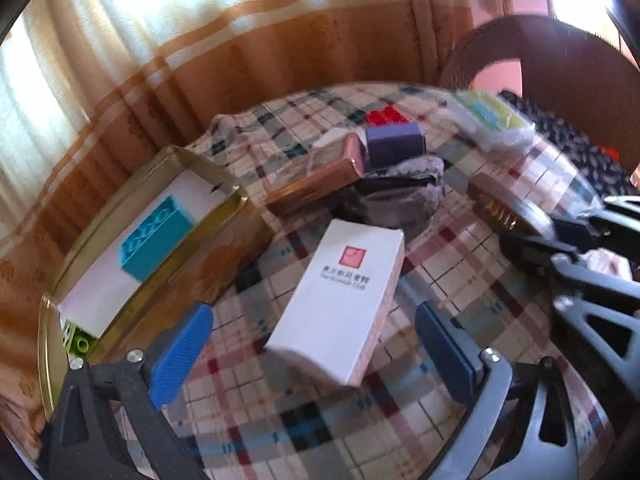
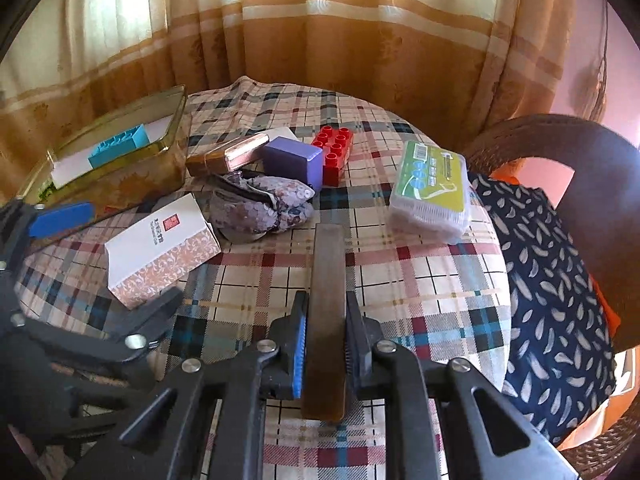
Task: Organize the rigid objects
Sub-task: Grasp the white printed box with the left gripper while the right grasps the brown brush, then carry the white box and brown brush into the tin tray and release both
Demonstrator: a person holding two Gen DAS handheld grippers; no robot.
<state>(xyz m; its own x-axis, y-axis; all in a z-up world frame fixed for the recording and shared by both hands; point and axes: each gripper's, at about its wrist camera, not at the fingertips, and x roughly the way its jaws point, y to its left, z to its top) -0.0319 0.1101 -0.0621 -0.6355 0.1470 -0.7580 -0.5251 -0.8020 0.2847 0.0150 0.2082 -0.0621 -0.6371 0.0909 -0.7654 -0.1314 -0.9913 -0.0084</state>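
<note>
Brown and flat, a long bar point(image 2: 326, 312), perhaps a comb, is clamped between the pads of the right hand-held gripper point(image 2: 325, 344) above the checked table point(image 2: 420, 280). Over a white box point(image 1: 340, 300) the left hand-held gripper point(image 1: 316, 344) stands wide apart, beside a gold tin point(image 1: 168, 272) holding a blue brick point(image 1: 156, 236)

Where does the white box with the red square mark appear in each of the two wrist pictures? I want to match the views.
Left wrist view: the white box lies at lower centre, on the plaid cloth between the open blue pads of the left claw.
Right wrist view: the white box lies at middle left, on the cloth in front of the floral pouch.
Shared landmark: the gold tin holding a teal brick.
</note>
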